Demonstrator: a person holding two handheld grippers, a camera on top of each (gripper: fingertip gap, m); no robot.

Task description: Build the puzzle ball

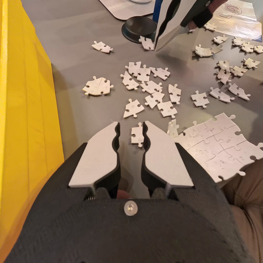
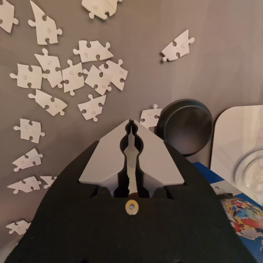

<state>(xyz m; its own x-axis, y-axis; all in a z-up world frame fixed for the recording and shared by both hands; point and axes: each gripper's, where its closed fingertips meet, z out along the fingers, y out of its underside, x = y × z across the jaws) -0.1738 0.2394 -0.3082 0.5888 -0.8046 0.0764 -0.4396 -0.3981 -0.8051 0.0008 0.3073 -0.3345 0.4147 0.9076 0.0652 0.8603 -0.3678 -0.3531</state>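
White puzzle pieces lie scattered on the grey table [image 1: 74,59], several in a loose cluster [image 1: 150,86]. A joined curved panel of several pieces [image 1: 222,148] lies at the right. My left gripper [image 1: 131,125] is open and empty, low over the table; one piece [image 1: 136,135] lies just inside its right finger. My right gripper [image 2: 131,121] is shut, its tips beside a piece [image 2: 149,116] that leans on the black round stand [image 2: 186,128]. It also shows in the left wrist view [image 1: 154,49]. A pale strip shows through its finger gap; I cannot tell what it is.
A yellow bin [image 1: 21,99] walls off the left side. A two-piece joined bit [image 1: 98,86] lies left of the cluster. A white tray [image 2: 234,128] and a blue puzzle box [image 2: 234,213] sit by the stand. A printed sheet [image 1: 234,18] lies far right. There is about 20 cm between the tips of the two grippers.
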